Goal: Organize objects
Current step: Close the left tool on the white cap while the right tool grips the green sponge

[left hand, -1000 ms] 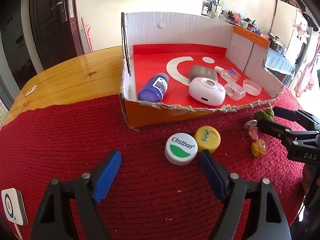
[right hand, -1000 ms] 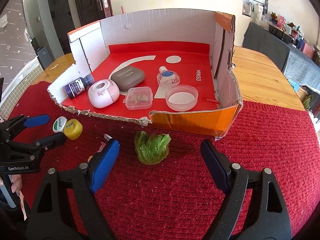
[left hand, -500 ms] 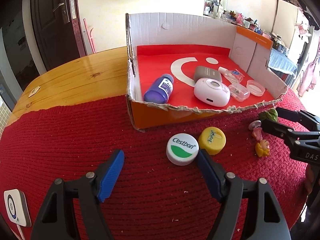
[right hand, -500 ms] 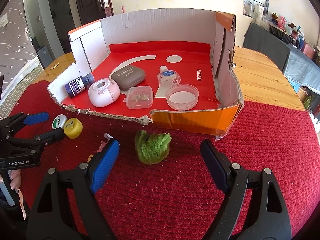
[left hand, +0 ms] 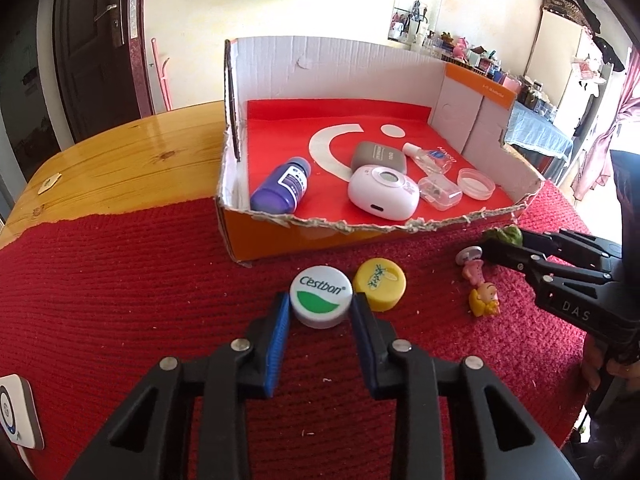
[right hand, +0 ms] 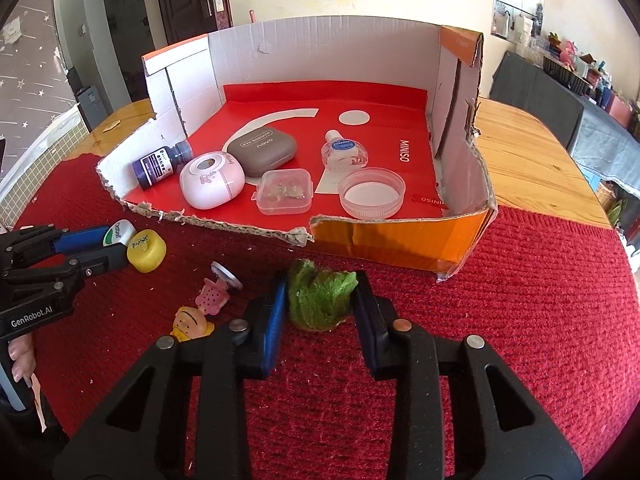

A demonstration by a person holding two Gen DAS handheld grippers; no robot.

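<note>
My left gripper (left hand: 321, 304) is shut on a white and green Cestbon cap (left hand: 321, 295) that rests on the red knitted mat. A yellow cap (left hand: 380, 284) lies just to its right. My right gripper (right hand: 320, 294) is shut on a green fuzzy lump (right hand: 318, 298) on the mat, just in front of the cardboard box (right hand: 400, 236). The box holds a purple bottle (right hand: 160, 164), a white round case (right hand: 212, 180), a grey case (right hand: 264, 150), a small clear box (right hand: 286, 192), a dropper bottle (right hand: 344, 152) and a clear lid (right hand: 372, 198).
A small pink and yellow doll (right hand: 200, 312) and a white disc (right hand: 226, 274) lie on the mat between the grippers. A white device (left hand: 16, 412) sits at the mat's left edge. Bare wooden table (left hand: 120, 164) extends behind the mat.
Both grippers have moved forward and closed: the left on the Cestbon cap, the right on the green lump. Both were open half a second ago.
</note>
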